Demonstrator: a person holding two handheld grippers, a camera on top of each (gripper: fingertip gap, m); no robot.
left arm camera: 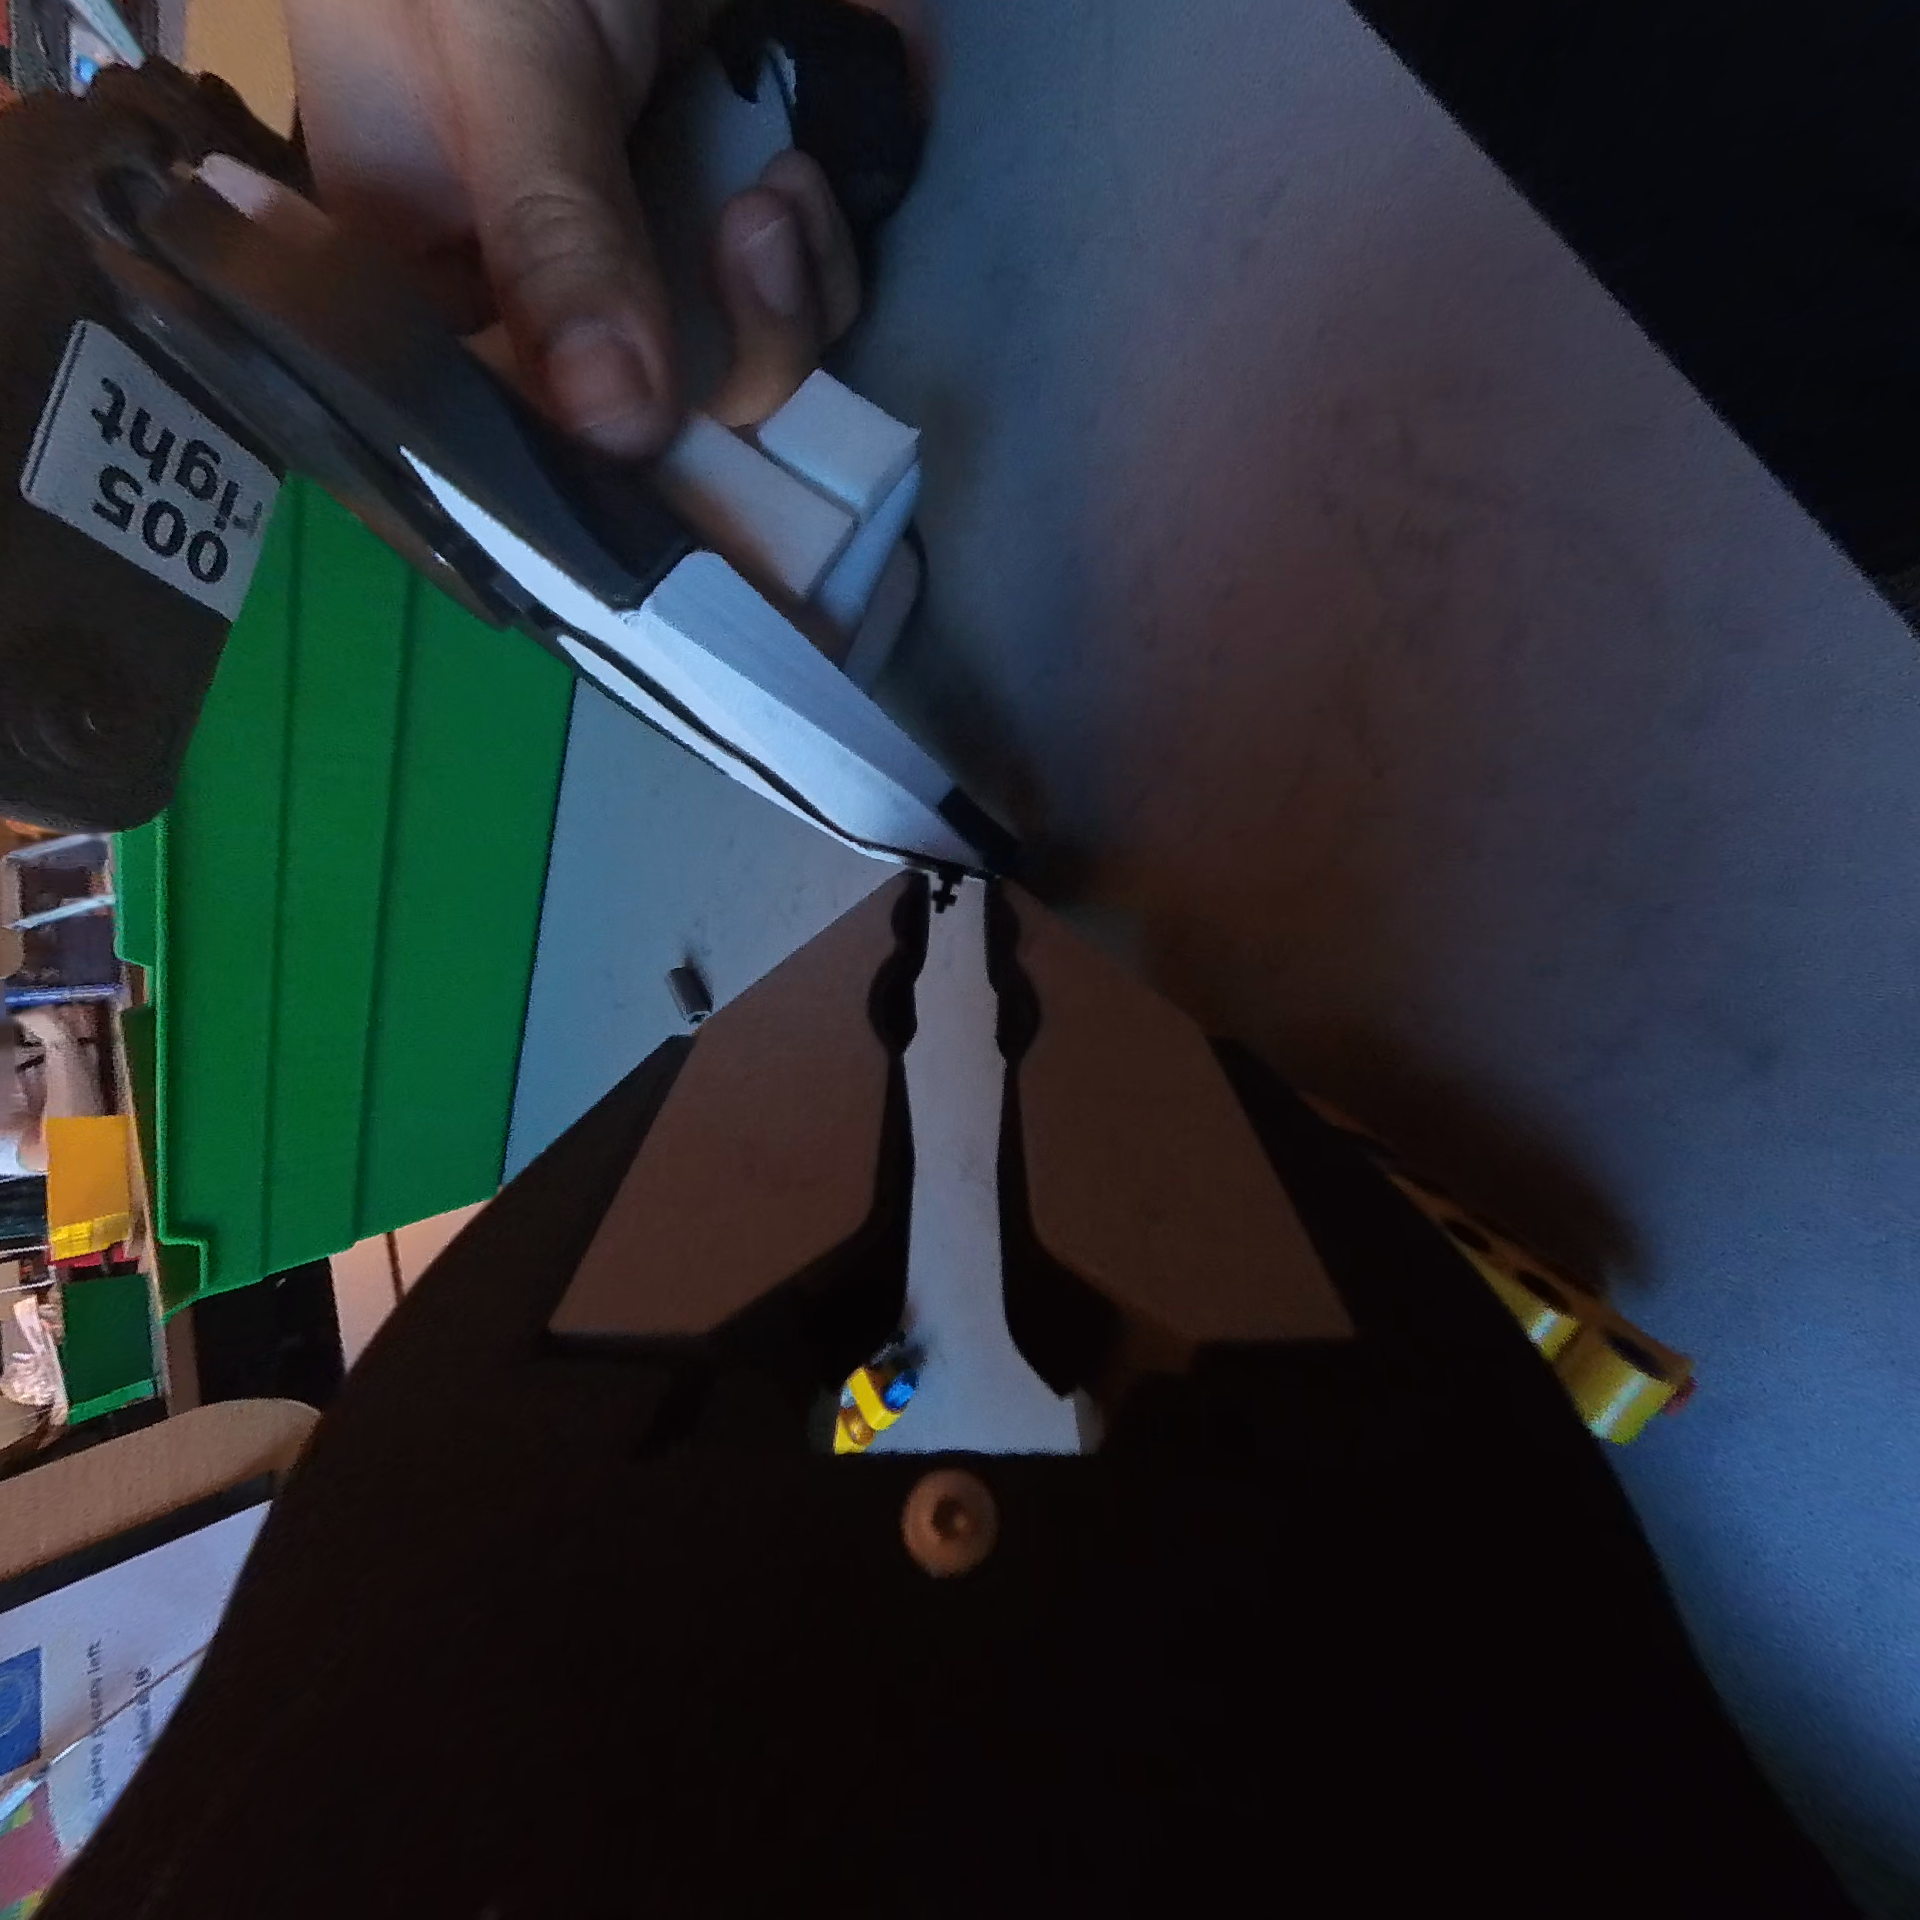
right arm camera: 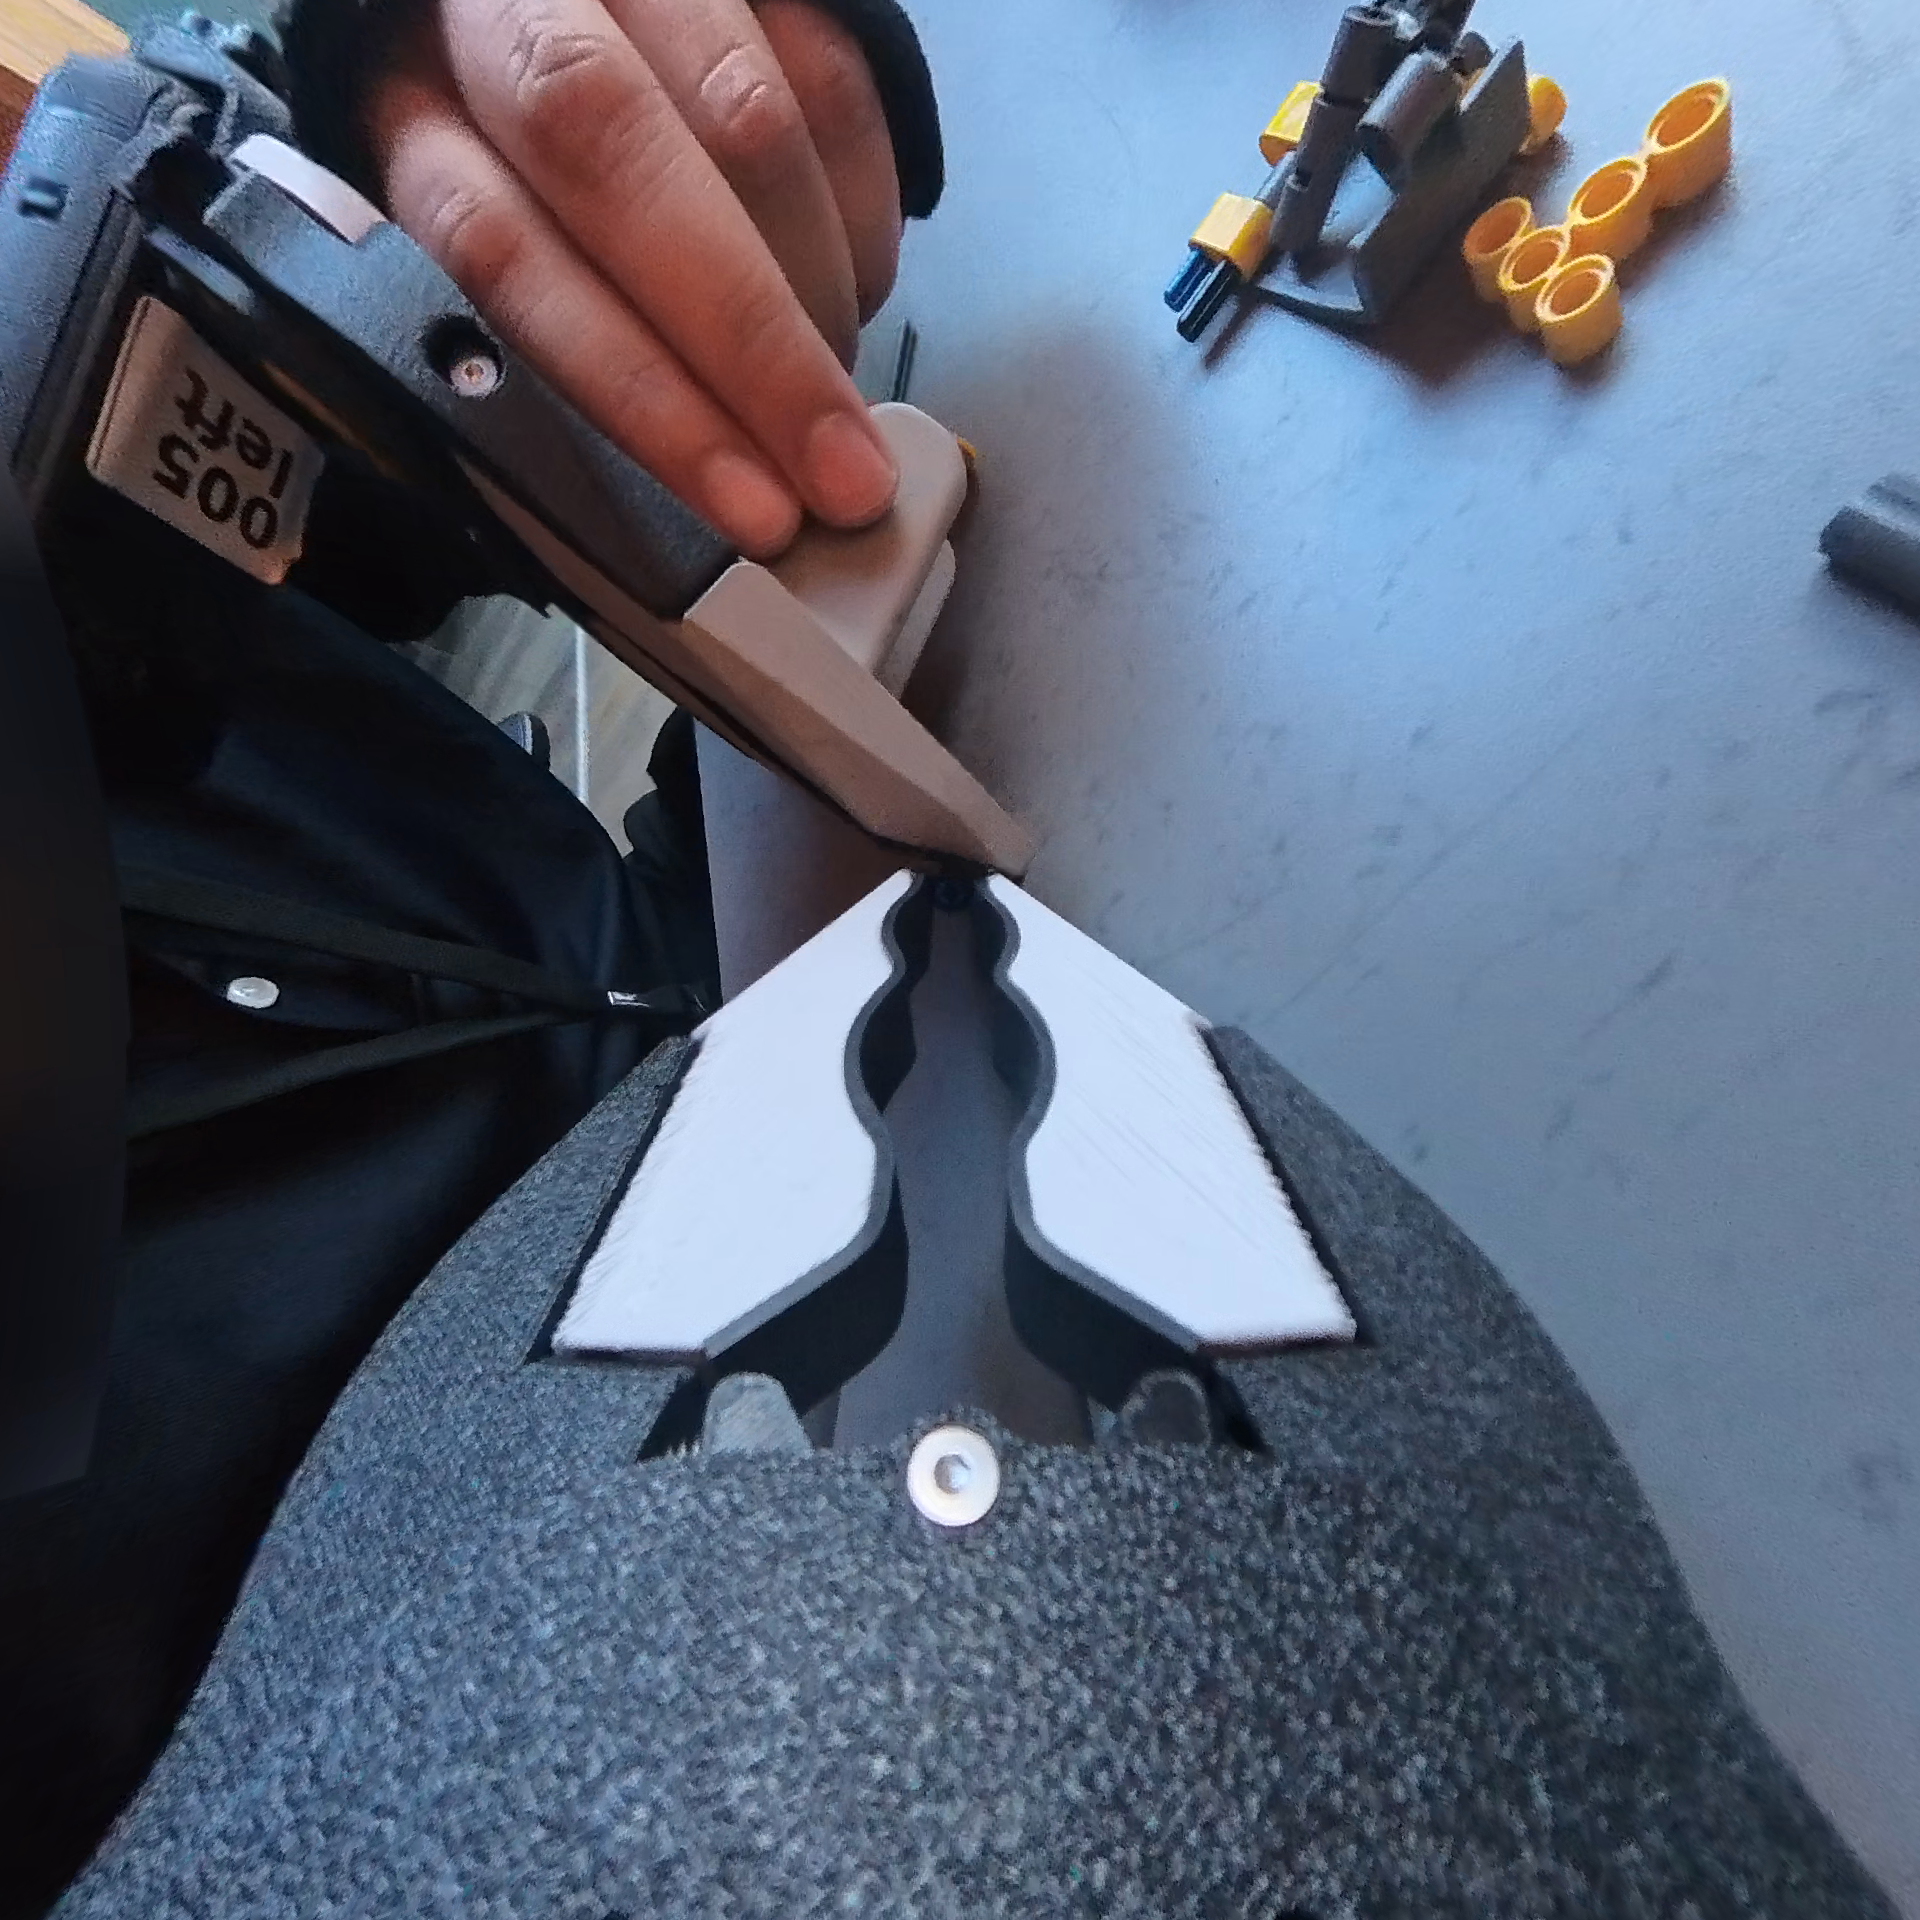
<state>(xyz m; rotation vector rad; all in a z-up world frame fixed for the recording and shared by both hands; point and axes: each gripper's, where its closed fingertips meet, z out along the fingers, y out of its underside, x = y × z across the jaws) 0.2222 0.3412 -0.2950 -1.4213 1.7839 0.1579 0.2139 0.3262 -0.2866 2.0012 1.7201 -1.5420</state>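
Observation:
In the left wrist view my left gripper [left arm camera: 948, 885] has its fingertips pinched together on a tiny black cross-shaped pin [left arm camera: 943, 894]. The right gripper [left arm camera: 971, 831], held by a hand [left arm camera: 540, 208], comes in from the upper left and its shut tip meets mine at the pin. In the right wrist view my right gripper [right arm camera: 951, 883] is shut at the tips on the same small dark pin [right arm camera: 951, 896]. The left gripper [right arm camera: 1003, 847] reaches in from the upper left, held by a hand [right arm camera: 665, 260]. Both tips hover above the grey table [right arm camera: 1455, 935].
A green bin [left arm camera: 343, 883] stands at the table's left side, with a small grey sleeve [left arm camera: 688, 987] near it. A yellow holed beam [left arm camera: 1558, 1320] and a yellow-blue piece [left arm camera: 873, 1397] lie below. A grey-yellow assembly [right arm camera: 1382, 177], yellow ring beam [right arm camera: 1590, 229] and dark tube [right arm camera: 1870, 545] lie farther off. Only a small space, under 4 cm, lies between the two pairs of fingers.

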